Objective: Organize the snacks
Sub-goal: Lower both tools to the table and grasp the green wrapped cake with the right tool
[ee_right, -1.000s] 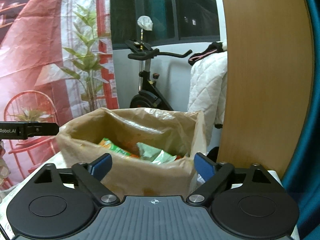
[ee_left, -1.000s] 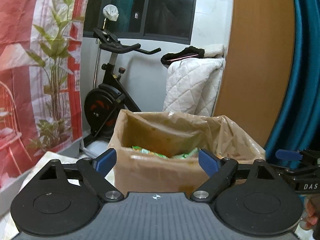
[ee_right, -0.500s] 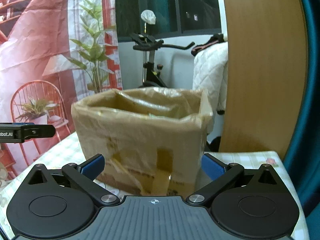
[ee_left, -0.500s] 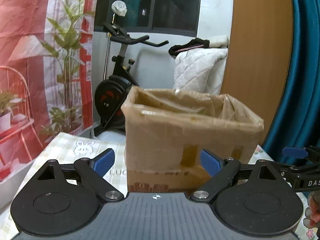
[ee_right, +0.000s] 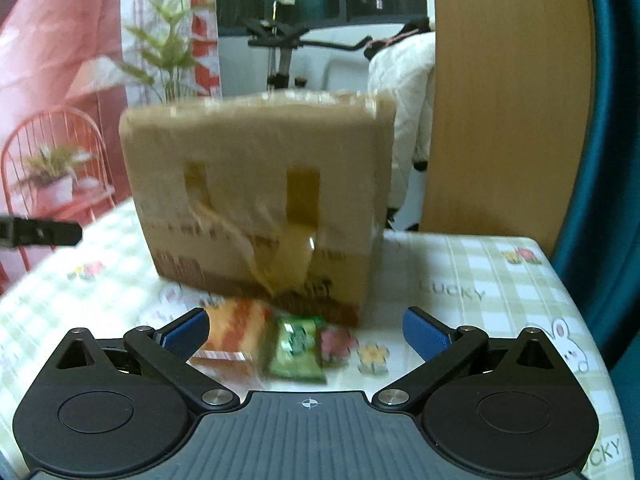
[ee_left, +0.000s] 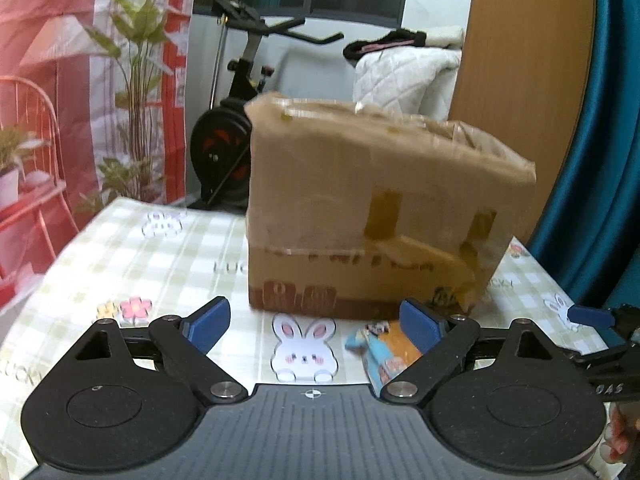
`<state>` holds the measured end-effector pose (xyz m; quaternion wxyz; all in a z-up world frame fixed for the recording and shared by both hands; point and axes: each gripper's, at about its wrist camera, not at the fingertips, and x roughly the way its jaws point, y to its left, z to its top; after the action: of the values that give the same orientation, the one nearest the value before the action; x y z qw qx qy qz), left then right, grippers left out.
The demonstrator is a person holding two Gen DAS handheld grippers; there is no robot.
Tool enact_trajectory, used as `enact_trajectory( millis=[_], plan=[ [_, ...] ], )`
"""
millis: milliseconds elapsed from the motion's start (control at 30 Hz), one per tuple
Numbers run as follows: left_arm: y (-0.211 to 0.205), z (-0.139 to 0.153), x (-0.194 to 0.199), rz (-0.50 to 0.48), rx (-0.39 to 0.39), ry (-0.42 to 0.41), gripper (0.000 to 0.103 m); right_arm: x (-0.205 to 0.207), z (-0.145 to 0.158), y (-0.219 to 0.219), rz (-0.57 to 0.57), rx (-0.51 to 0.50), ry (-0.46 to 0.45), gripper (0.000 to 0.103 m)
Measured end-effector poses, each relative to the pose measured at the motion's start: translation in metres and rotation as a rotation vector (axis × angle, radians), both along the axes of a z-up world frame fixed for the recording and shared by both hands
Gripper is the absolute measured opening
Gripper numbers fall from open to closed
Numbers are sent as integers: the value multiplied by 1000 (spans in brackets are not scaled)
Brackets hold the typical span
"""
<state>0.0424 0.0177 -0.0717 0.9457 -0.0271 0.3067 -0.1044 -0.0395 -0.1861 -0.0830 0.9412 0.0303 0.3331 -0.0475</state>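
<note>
Left hand-held gripper: jaws spread wide, blue pads gripping nothing, hovering over the near part of the counter. Between the pads, only checked cloth and a printed white rabbit; just inside the right pad, lying flat, a blue and orange snack packet, partly hidden by that finger. Right hand-held gripper: jaws likewise wide apart after opening further within the last second, nothing clamped between them. In the gap, flat on the cloth, an orange snack packet near the left pad and a green snack packet just right of it, the two touching or overlapping at the edges, both blurred, neither pressed by a pad. Beyond the packets, upright in the middle of the counter, a cardboard box wrapped in brownish plastic film and patched with yellowish tape strips, its near base just behind the snacks; contents out of sight from this low angle. At the far right edge of the left view, the tip of the right tool with fingertips of a person's hand below it. Farther back, off the counter: an exercise bike, a white quilted cover, a wooden panel, a teal curtain on the right and a red-and-white plant-printed backdrop on the left.
</note>
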Motion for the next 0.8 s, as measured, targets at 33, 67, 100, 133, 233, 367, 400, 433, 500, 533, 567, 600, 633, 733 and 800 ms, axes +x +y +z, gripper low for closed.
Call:
enact_trajectory(
  millis=[33,67,100,133,233,367,400,433,500,533,567,600,633,733,800],
  plan=[
    [0,-4,0,-4,-4,12,92,-1,-5,1,3,-1,11,102],
    [1,-6,0,-7,-7,22,92,-2,-9,1,4,1,21,102],
    [1,-9,0,-9,-8,31,92,-3,-14,0,5,3,29,102],
    [0,-13,0,-12,-7,39,92,-3,-18,0,5,4,37,101],
    [0,-20,0,-23,-4,57,90,-3,-26,1,7,10,57,99],
    [-5,-30,-1,-47,1,78,89,-1,-37,3,15,15,84,99],
    [-6,-33,-1,-53,3,86,88,0,-40,6,16,16,96,99],
    [-7,-37,-1,-56,4,97,88,0,-44,8,18,17,106,99],
    [-8,-45,0,-61,-5,123,84,0,-51,12,27,19,125,99],
    [-8,-48,0,-60,-13,136,84,0,-54,15,32,17,130,99],
    [-8,-51,1,-61,-20,146,84,-1,-56,17,39,13,133,99],
    [-8,-53,1,-62,-25,153,83,-1,-57,19,45,10,134,99],
    [-8,-54,1,-62,-25,157,83,-1,-58,20,50,7,136,98],
    [-10,-58,3,-66,-25,161,83,-1,-59,17,50,0,131,96],
    [-12,-60,4,-70,-31,165,83,0,-58,14,43,-9,122,95]
  ],
)
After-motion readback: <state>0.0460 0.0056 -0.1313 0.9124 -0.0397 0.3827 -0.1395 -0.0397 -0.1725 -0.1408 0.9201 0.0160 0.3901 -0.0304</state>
